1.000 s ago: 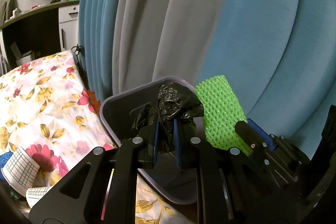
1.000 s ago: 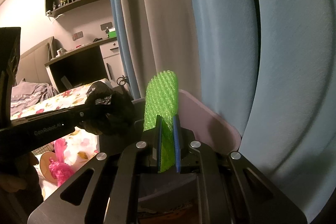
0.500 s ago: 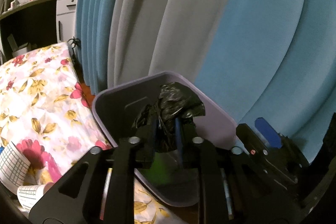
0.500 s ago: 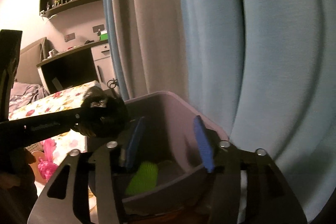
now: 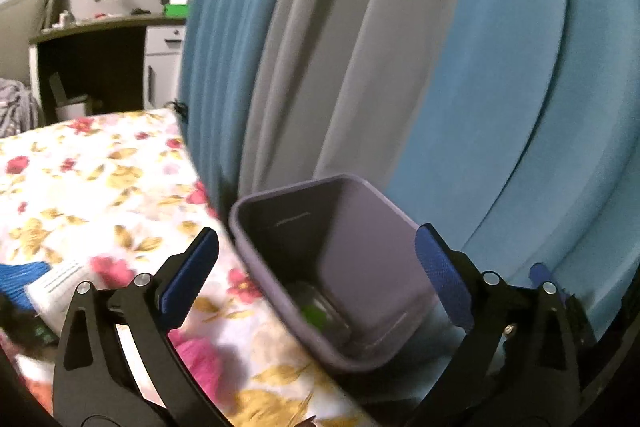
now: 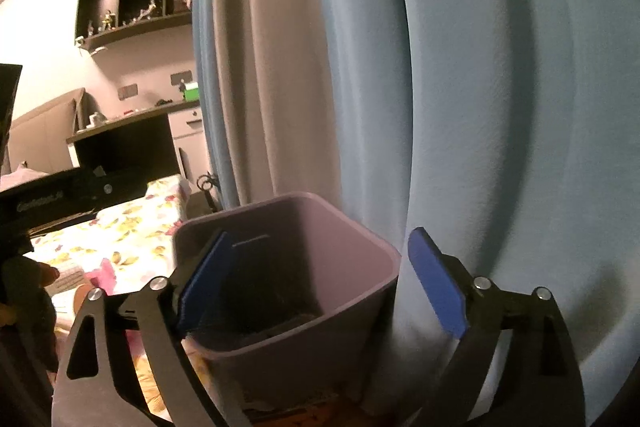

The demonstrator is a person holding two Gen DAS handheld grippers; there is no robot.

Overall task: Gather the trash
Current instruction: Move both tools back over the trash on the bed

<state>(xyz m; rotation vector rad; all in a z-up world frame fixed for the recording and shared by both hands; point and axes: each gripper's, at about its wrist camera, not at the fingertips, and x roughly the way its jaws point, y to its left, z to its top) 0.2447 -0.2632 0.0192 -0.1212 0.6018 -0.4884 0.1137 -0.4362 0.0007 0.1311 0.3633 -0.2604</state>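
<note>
Beside the curtain [image 5: 360, 67], the grey bin [image 5: 360, 363] stood by the floral bed [image 5: 100, 187]; left gripper [image 5: 316, 275] and right gripper [image 6: 320, 287] were both opening wide with nothing between the jaws; green trash [image 5: 316, 315] lay at the bin bottom; best to pull both back clear of the rim, then go for the bed scraps [image 5: 52, 283]; bin contents were dim and blurred, the scraps cut off.

Both wrist views above bin [image 5: 360, 211]
</note>
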